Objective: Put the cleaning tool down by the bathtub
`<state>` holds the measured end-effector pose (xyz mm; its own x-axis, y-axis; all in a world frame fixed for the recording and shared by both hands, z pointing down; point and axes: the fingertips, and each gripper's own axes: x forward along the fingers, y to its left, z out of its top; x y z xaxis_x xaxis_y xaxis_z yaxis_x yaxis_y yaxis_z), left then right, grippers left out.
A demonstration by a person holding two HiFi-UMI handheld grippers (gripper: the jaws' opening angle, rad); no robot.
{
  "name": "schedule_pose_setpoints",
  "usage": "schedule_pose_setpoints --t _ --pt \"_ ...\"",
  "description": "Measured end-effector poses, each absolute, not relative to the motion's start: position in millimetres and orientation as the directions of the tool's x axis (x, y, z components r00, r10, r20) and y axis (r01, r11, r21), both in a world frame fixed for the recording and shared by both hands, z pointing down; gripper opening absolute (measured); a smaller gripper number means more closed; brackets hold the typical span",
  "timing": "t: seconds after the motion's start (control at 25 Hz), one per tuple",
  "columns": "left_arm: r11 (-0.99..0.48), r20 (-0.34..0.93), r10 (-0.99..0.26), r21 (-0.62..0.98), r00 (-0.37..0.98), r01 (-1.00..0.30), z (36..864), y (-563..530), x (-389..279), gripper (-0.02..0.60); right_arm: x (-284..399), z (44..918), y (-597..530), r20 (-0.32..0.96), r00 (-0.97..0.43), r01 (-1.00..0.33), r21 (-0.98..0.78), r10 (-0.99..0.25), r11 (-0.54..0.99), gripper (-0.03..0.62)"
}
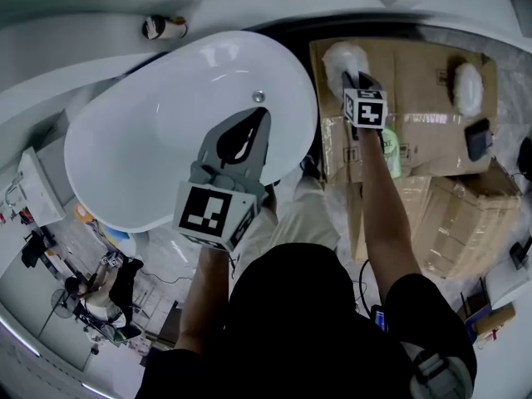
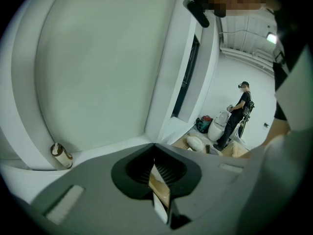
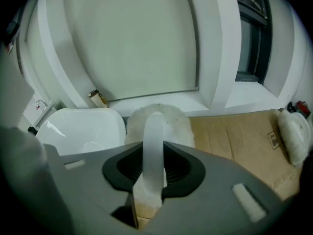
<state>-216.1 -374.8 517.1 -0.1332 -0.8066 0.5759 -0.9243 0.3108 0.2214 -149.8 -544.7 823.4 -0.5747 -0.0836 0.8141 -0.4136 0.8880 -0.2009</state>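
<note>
The cleaning tool is a fluffy white pad (image 1: 343, 59) on a white handle (image 3: 153, 141). My right gripper (image 1: 357, 81) is shut on that handle, and the pad (image 3: 161, 117) lies low over the cardboard (image 1: 416, 65) just right of the white bathtub (image 1: 166, 140). I cannot tell if the pad touches the cardboard. In the right gripper view the tub's rim (image 3: 83, 126) shows at the left. My left gripper (image 1: 248, 131) hovers over the tub's right side. Its jaws meet at the tips with nothing between them (image 2: 155, 164).
A second fluffy white pad (image 1: 468, 86) and a dark flat object (image 1: 478, 138) lie on the cardboard at the right. A green bottle (image 1: 391, 152) sits beside my right arm. A small bottle (image 1: 162, 27) stands on the ledge behind the tub. Cardboard boxes (image 1: 465, 219) are stacked at the right.
</note>
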Motion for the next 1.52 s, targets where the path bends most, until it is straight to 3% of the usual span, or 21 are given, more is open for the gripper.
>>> schedule_pose_setpoints --t 0.6,0.96,1.52 --pt "0.329 0.569 -0.805 0.192 -0.168 -0.925 505.4 -371.9 -216.9 -0.001 -159.4 827.4 -544.7 0.818 -0.573 -0.351 -0.186 -0.053 0.918 0.097" --pt "0.340 0.577 -0.798 0.190 -0.176 -0.921 509.1 -365.9 -218.5 -0.002 -157.3 822.2 -549.5 0.819 -0.568 -0.346 -0.155 -0.075 0.925 0.143" --pt "0.325 0.545 -0.817 0.166 -0.188 -0.931 481.6 -363.1 -231.2 0.000 -143.5 765.8 -549.1 0.799 -0.590 -0.372 -0.145 -0.114 0.917 0.146"
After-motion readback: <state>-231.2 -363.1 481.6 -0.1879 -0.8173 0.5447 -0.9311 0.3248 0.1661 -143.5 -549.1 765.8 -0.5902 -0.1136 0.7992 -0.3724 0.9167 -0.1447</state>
